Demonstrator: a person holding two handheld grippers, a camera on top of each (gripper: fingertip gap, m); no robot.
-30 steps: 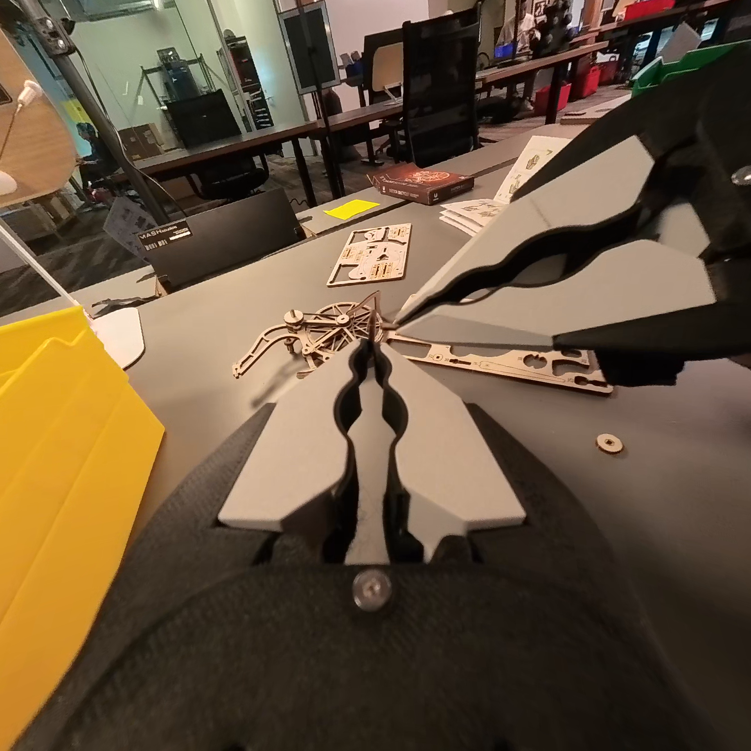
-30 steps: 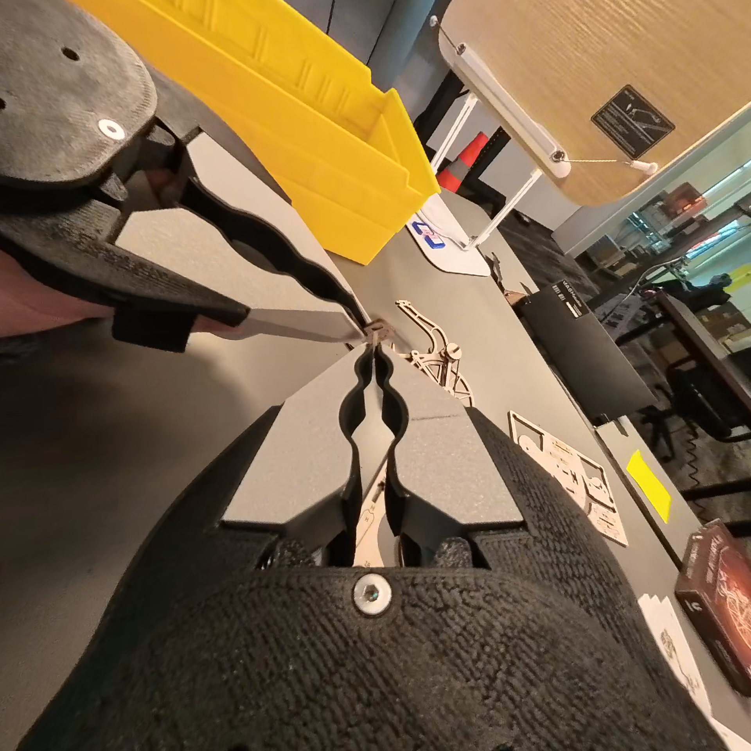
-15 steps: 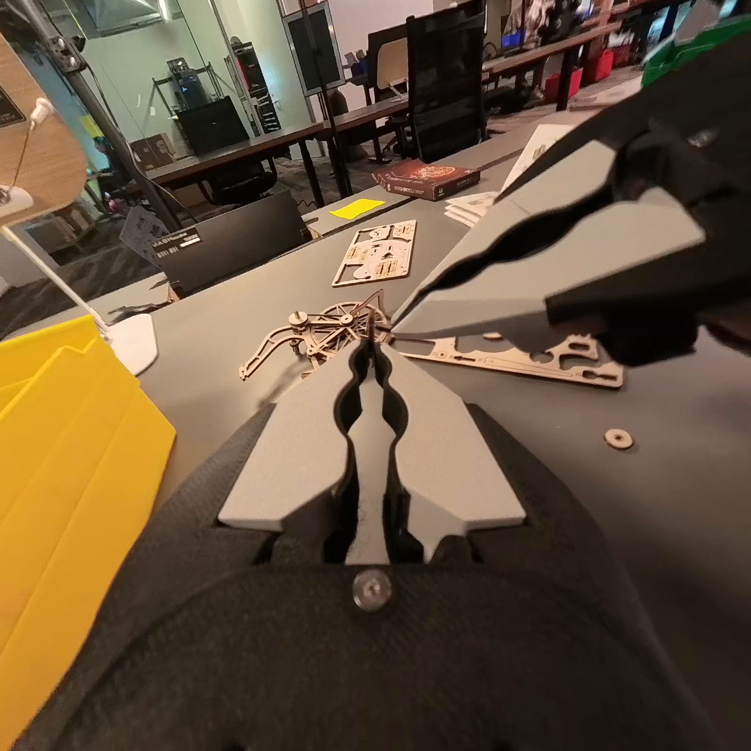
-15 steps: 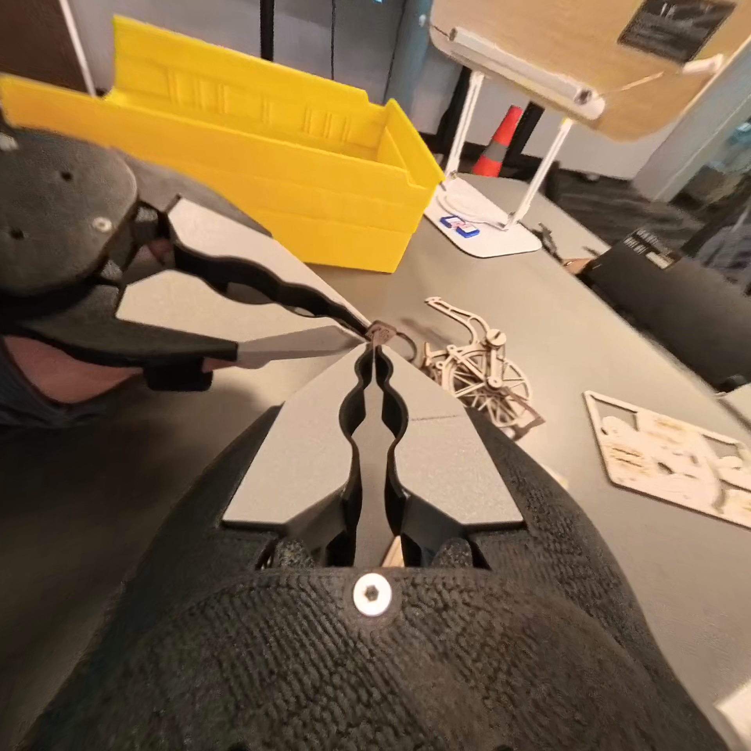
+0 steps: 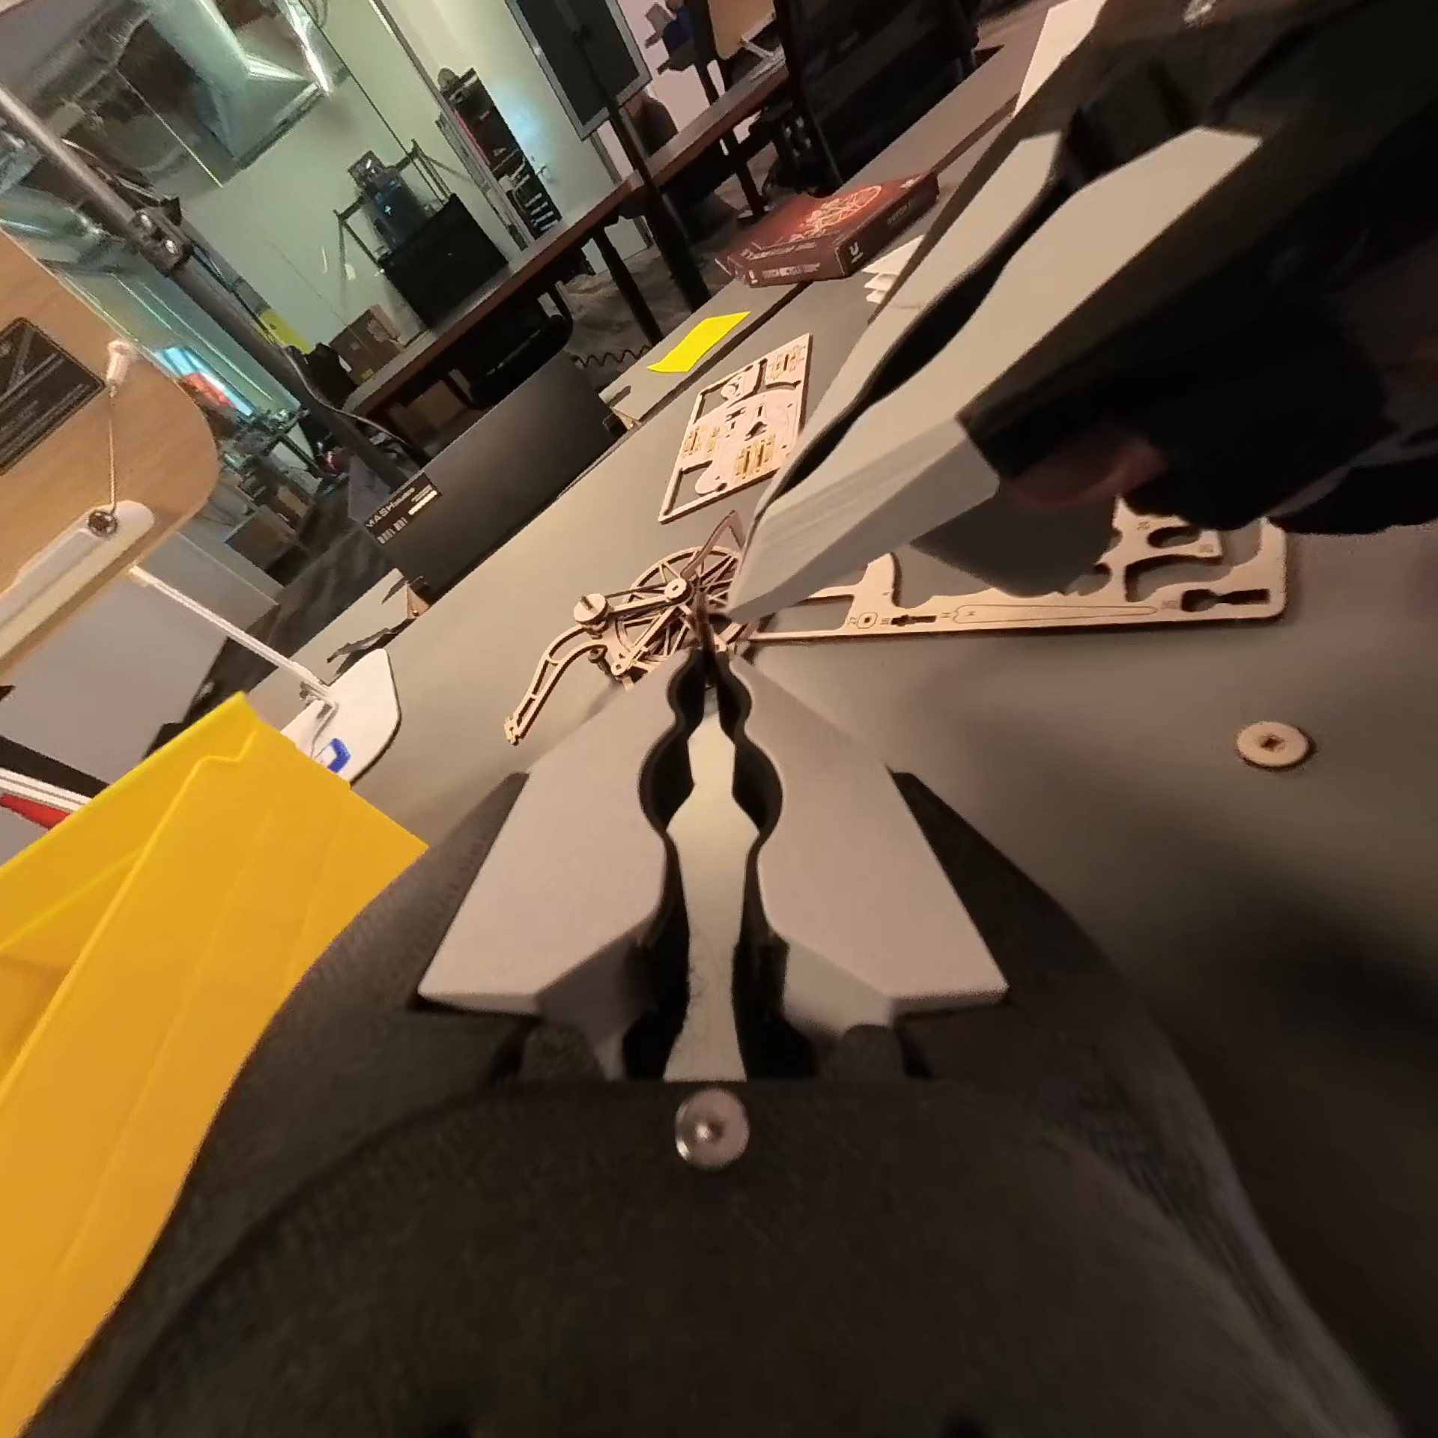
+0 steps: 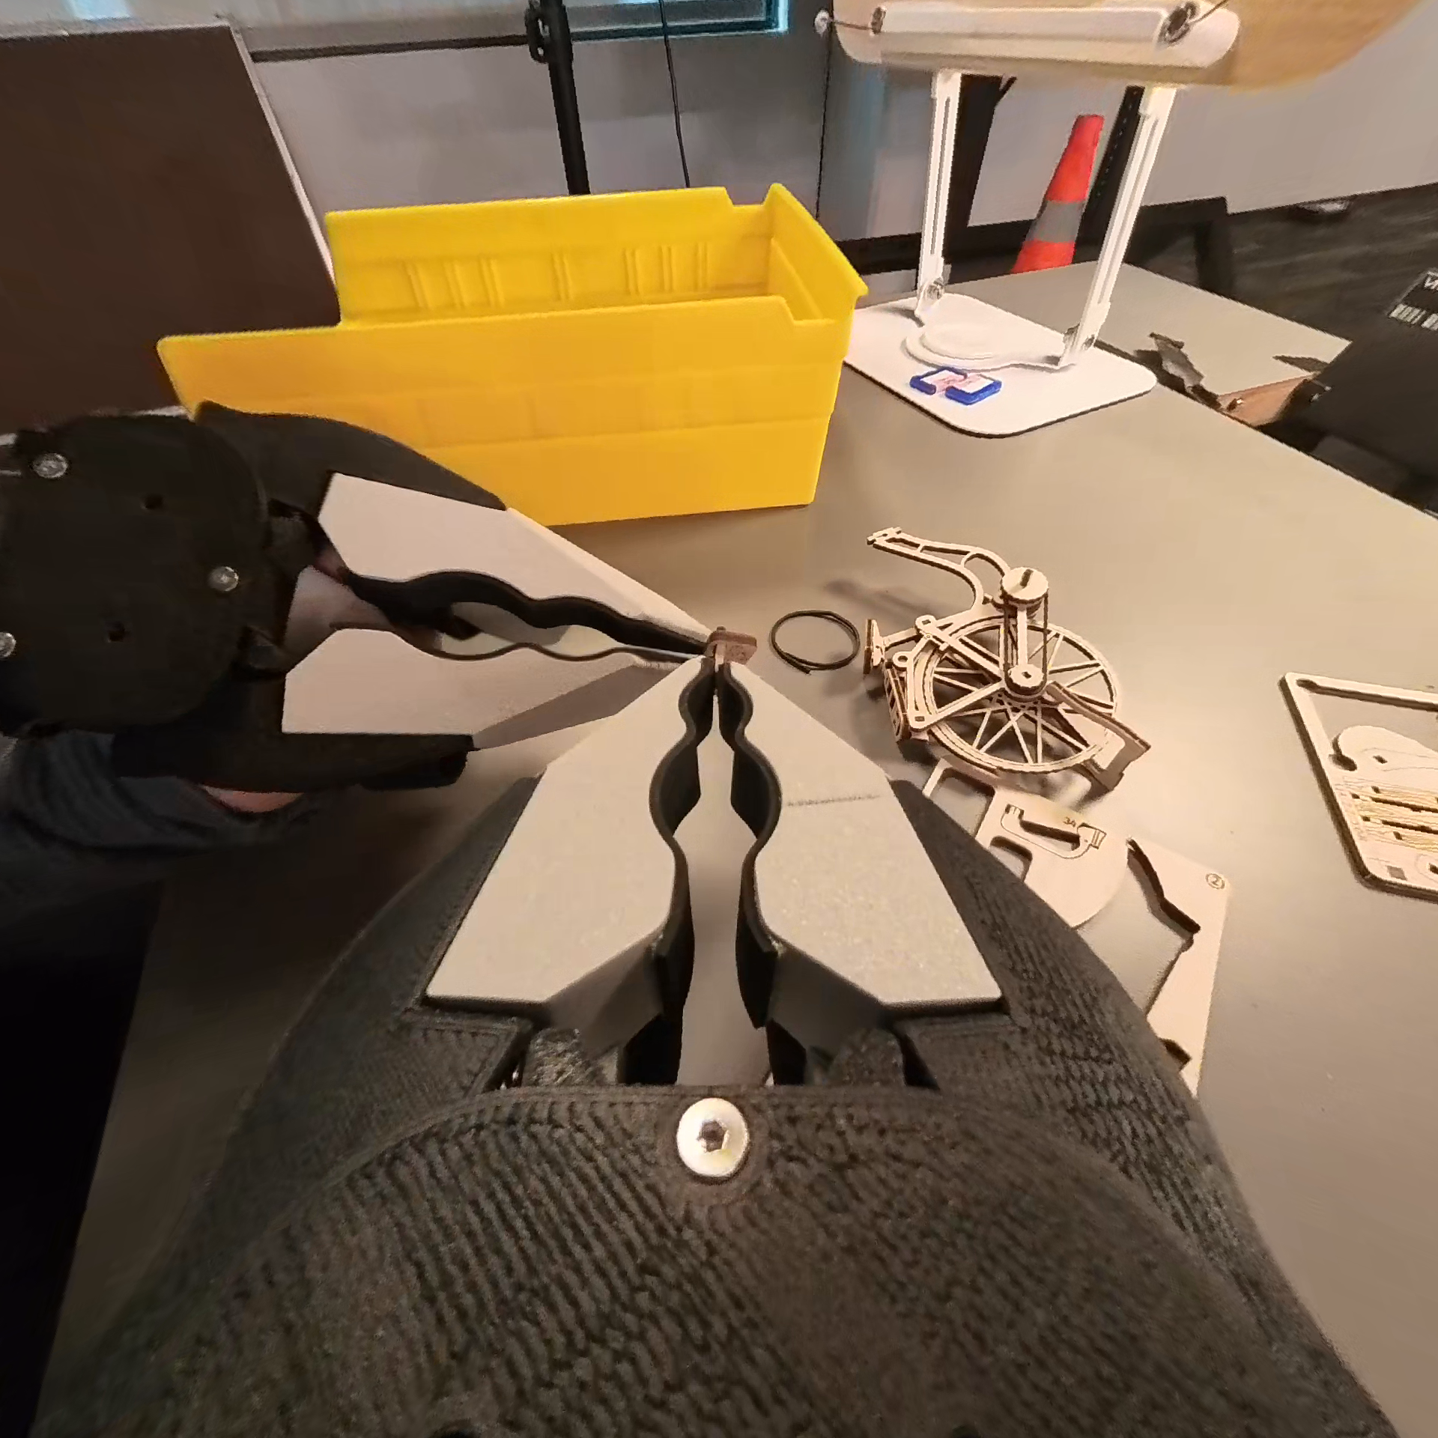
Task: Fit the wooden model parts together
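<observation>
Wooden model parts meet at the tips of two hand-held tongs above a grey table [image 6: 1167, 482]. The right gripper [image 6: 714, 671] has its jaws pressed together at the tip, which touches a small brown wooden piece [image 6: 733, 647]; whether it grips that piece cannot be told. The left gripper [image 6: 696, 642], reaching in from the left of the right wrist view, is closed on the same piece, its tips pinched on it.

Just beyond the tips a thin black ring [image 6: 815, 638] lies flat on the table. To the right of it rests the partly built wooden bicycle model [image 6: 1004, 685], lying on its side with its spoked wheel facing up. Beside the right gripper's body, nearer the camera, sits a punched-out wooden sheet [image 6: 1089, 879]; another parts sheet [image 6: 1369, 786] lies farther right.

In the left wrist view the left gripper [image 5: 704, 657] shows its jaws together, with the right gripper [image 5: 739, 607] coming down from the upper right. A small wooden disc [image 5: 1274, 744] lies alone to the right.

Farther back stand a yellow bin [image 6: 560, 358] and a white stand [image 6: 1004, 366]; a dark red box [image 5: 832, 233] lies at the table's far end.
</observation>
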